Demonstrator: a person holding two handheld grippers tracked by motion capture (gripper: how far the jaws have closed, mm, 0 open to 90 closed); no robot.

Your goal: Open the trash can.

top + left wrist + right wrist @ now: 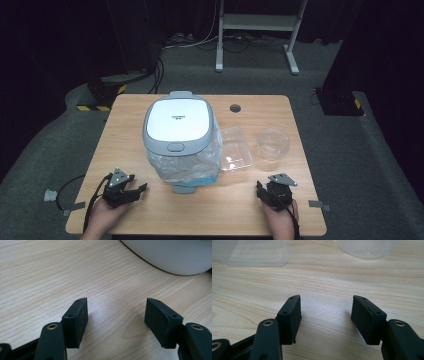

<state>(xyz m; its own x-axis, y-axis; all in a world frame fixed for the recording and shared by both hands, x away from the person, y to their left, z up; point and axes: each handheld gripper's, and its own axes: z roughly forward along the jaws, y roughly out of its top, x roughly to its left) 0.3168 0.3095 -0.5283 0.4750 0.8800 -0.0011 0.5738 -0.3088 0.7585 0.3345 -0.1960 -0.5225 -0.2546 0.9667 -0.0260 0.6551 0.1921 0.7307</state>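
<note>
From above, the left gripper (131, 192) rests on the table (125, 135), the lidded bin (181, 140) just ahead to its right. Its own view shows its jaws apart, nothing between. The right gripper (325, 315) gapes likewise; a clear tray (252, 252) and a round clear bowl (367, 248) lie ahead.

The small dark print on the bin lid (178, 118) is too small to read.

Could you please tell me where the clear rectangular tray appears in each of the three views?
High view: the clear rectangular tray lies right of centre, between the lidded bin and the round clear bowl.
Left gripper view: not in it.
Right gripper view: top left.
Shared landmark: the wooden table.
</note>
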